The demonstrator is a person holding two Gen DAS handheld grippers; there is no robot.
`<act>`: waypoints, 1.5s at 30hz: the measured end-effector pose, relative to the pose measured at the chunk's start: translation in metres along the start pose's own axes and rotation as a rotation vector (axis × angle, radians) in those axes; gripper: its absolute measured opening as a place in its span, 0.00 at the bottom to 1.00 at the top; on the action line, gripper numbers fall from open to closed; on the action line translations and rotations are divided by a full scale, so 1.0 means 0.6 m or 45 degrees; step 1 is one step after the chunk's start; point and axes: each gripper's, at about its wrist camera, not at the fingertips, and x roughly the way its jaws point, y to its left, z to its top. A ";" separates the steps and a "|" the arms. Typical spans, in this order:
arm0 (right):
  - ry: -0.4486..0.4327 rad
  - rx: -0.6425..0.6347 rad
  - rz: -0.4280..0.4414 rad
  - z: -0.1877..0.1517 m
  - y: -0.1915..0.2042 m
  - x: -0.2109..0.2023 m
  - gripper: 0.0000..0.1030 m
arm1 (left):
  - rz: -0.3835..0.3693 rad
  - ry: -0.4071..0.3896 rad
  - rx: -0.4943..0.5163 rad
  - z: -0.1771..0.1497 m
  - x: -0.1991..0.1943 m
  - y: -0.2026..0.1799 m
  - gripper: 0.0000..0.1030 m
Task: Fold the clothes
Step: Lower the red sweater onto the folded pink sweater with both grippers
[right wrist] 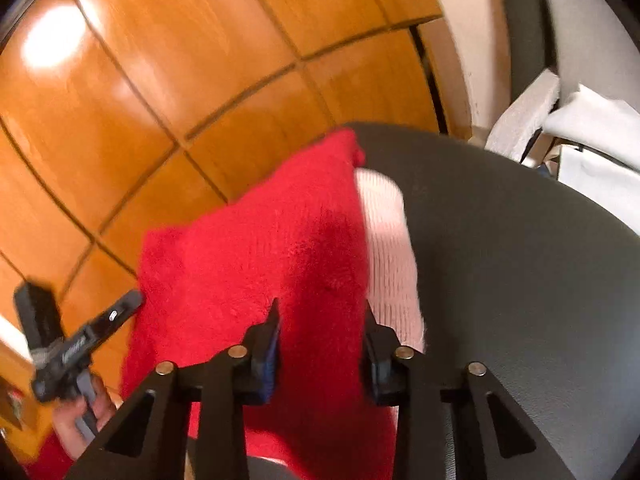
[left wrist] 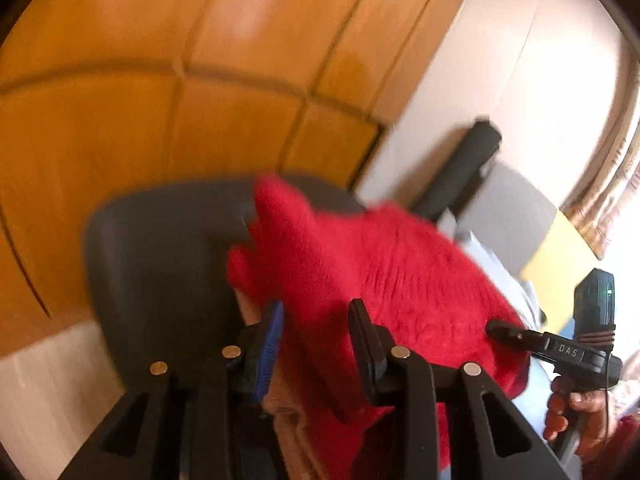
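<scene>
Holding a red sweater (right wrist: 256, 264) between them over the near side of a grey chair (right wrist: 500, 248), the left gripper (left wrist: 316, 312) and right gripper (right wrist: 322, 320) each seemed to pinch an edge with narrow jaws; laying it flat looked next

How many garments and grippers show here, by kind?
Red fuzzy garment: 1
Pale pink knit garment: 1
Grippers: 2, left gripper, right gripper
Total: 4

Sweater (right wrist: 256, 264) draped on chair (right wrist: 500, 260)
</scene>
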 end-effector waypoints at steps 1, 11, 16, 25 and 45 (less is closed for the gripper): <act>-0.006 0.017 -0.001 0.000 -0.007 0.002 0.32 | -0.002 -0.020 -0.001 0.001 -0.010 -0.003 0.30; 0.027 0.159 -0.018 -0.046 -0.034 -0.037 0.70 | -0.038 0.143 0.396 -0.048 0.009 -0.098 0.30; 0.114 0.043 -0.064 -0.084 -0.009 -0.023 0.34 | 0.042 0.178 0.360 -0.090 0.009 -0.056 0.31; 0.171 0.087 -0.289 -0.089 -0.046 -0.014 0.15 | 0.041 0.186 0.432 -0.105 0.006 -0.082 0.33; 0.175 -0.560 -0.378 0.027 0.111 0.097 0.22 | 0.049 0.173 0.362 -0.131 0.004 -0.065 0.33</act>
